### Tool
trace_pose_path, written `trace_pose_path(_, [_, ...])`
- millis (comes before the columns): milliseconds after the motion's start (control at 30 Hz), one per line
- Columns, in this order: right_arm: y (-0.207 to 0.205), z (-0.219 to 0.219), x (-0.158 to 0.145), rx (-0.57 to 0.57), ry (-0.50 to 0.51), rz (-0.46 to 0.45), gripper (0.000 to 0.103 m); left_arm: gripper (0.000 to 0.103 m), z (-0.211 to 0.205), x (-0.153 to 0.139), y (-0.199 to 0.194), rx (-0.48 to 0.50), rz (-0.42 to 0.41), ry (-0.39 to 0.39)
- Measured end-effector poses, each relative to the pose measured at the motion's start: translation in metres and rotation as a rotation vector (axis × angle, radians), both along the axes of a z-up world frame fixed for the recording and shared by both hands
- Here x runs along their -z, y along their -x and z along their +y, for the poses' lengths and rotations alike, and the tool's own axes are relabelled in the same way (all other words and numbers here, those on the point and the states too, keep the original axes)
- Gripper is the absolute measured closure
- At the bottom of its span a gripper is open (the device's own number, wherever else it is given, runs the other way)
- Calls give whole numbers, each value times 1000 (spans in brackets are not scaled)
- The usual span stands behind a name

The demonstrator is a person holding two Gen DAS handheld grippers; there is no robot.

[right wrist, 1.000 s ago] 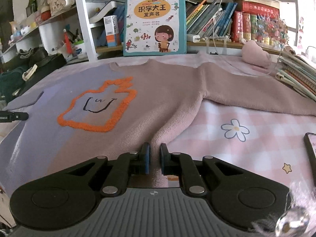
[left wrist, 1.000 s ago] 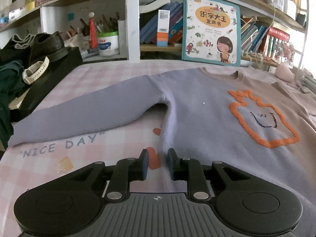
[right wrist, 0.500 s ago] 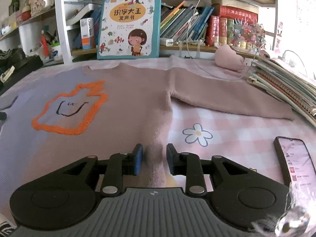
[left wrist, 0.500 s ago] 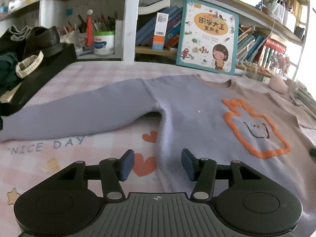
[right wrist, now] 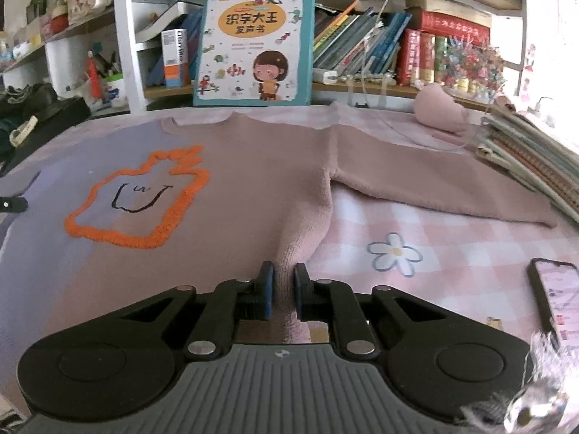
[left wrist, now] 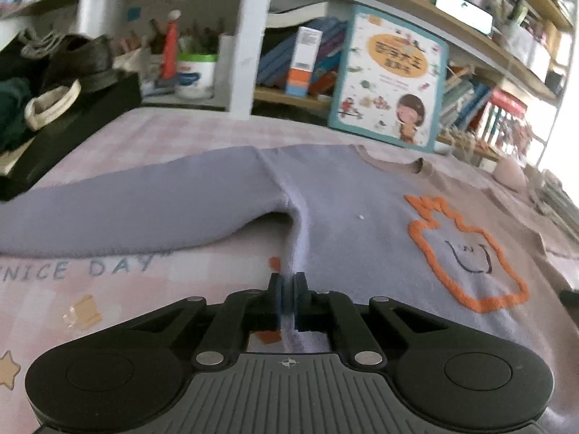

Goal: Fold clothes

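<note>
A: Nearest first, what do the jaws hold?

B: The left gripper (left wrist: 287,291) has its jaws pressed tight on the lilac side hem of the sweater (left wrist: 347,224), the cloth pulled into a ridge that runs away from the fingers. The right gripper (right wrist: 283,287) has its jaws narrow, with a raised fold of the pink side hem (right wrist: 302,249) pinched between them.

A: And where does the sweater lie?

B: Flat and face up on the pink checked cloth (right wrist: 452,264) that covers the counter, both sleeves spread outward. Its body shades from lilac on the left to dusty pink on the right, with an orange outline and a small drawn smile (right wrist: 139,199) on the chest.

A: What is beside it?

B: A phone (right wrist: 555,296) lies on the cloth to the right of the right gripper, screen lit. A white flower print (right wrist: 394,253) sits between it and the hem. On the left the cloth reads "NICE DAY" (left wrist: 76,269) just below the lilac sleeve.

A: Further back?

B: A stack of notebooks (right wrist: 532,166) at the far right, a black shoe (left wrist: 77,59) at the far left, and a children's picture book (right wrist: 253,41) upright against the bookshelf behind the collar
</note>
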State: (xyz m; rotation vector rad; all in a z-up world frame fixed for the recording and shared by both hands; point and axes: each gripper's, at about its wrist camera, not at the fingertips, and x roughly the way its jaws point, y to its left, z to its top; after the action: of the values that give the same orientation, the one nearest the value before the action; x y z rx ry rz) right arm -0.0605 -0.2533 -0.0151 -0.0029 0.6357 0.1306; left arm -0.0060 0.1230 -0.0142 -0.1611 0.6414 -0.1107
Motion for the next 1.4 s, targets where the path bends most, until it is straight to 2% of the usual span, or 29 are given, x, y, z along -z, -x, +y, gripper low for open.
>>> trace_pose_path(167, [-3,8,1,-12,33,-9,92,97,-1,-1,-5,-9,0,-12])
trace_pose_path(667, [-5,4,7,-16,1,-20,92,96,-6,-2,-12,-14,-3,-60])
trace_pose_path(833, [-5,6,6,-5,12,-22,88,88,-5,-2,-8,-26,5,-43])
trace_pose_path(1000, [-2,4,4,7,4,-18,87,70,-10,-4,4,-3,8,-52])
trace_pose_path(1233, [9,0,1,8,0,-19,83,66,-17,-6,18,0,7,-72])
trace_pose_path(1400, [14,0,-3,5,-7,-37,72,57,-20,-12,24,-3,-6,-97])
